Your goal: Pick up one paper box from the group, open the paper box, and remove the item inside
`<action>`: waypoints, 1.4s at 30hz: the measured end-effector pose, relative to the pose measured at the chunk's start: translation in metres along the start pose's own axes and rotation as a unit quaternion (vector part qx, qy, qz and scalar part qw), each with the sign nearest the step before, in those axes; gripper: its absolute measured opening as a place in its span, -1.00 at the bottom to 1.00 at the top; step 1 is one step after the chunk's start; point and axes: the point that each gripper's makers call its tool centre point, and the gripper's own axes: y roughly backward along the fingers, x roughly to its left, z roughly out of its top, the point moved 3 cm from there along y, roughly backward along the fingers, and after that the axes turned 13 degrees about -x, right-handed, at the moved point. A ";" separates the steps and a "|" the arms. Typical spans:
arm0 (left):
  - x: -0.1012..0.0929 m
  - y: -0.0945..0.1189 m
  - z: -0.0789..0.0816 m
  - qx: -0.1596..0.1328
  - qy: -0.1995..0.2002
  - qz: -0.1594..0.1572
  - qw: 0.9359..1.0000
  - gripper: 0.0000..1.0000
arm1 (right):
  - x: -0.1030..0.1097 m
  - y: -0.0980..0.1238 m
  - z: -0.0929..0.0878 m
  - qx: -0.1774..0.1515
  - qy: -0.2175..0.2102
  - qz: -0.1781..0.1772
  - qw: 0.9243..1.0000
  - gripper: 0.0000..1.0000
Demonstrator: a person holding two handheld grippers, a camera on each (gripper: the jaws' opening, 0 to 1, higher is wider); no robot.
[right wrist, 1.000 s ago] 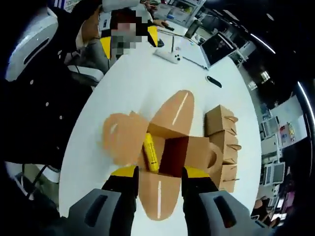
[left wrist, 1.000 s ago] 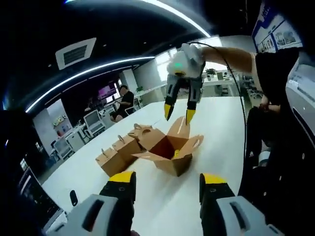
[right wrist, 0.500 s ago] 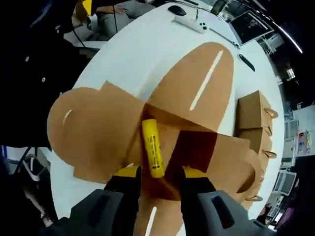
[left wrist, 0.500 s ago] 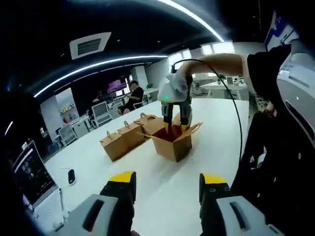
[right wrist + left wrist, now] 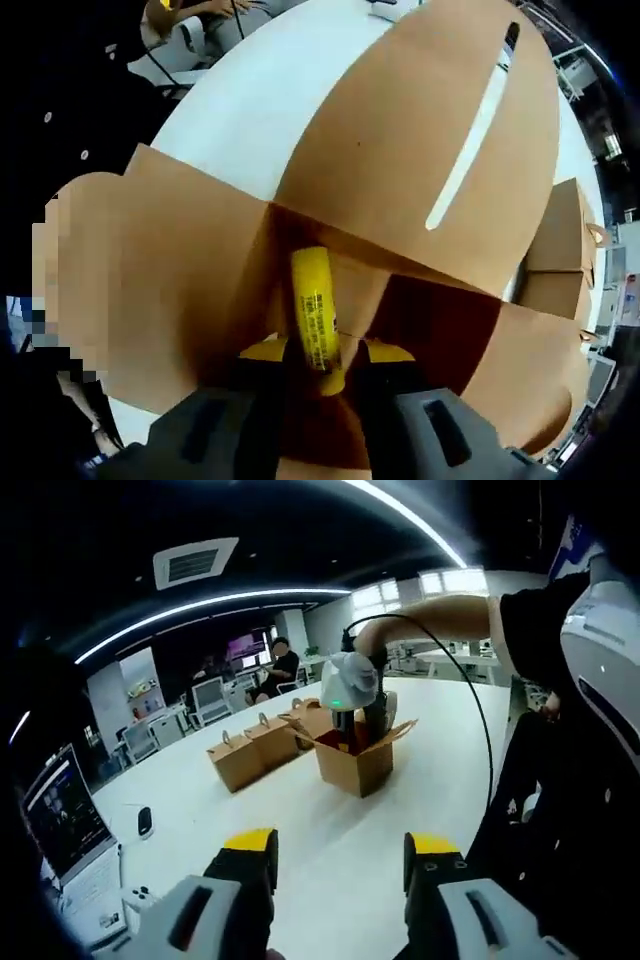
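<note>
An open brown paper box (image 5: 358, 765) stands on the white table (image 5: 300, 830), its flaps (image 5: 440, 130) spread wide. A yellow tube (image 5: 314, 312) lies inside against a wall. My right gripper (image 5: 315, 352) reaches down into the box, and its yellow-tipped jaws press on the tube's lower end from both sides. In the left gripper view the right gripper (image 5: 354, 728) is sunk into the box, tips hidden. My left gripper (image 5: 340, 848) hovers open over the table's near part, holding nothing. Closed handled boxes (image 5: 250, 752) stand in a row to the left.
A screen (image 5: 60, 825), a dark mouse (image 5: 145, 822) and a white remote (image 5: 135, 895) lie at the table's left end. People sit at desks at the back (image 5: 283, 666). The person's arm and dark clothes (image 5: 570, 730) stand close on the right.
My right gripper has gone deeper into the open box and its jaws have narrowed onto the yellow tube. The left gripper view has drawn back slightly; the boxes have stayed put.
</note>
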 end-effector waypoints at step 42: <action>-0.009 -0.001 0.000 -0.012 0.004 -0.012 1.000 0.00 | -0.009 0.063 0.008 0.044 -0.014 -0.086 0.995 -0.64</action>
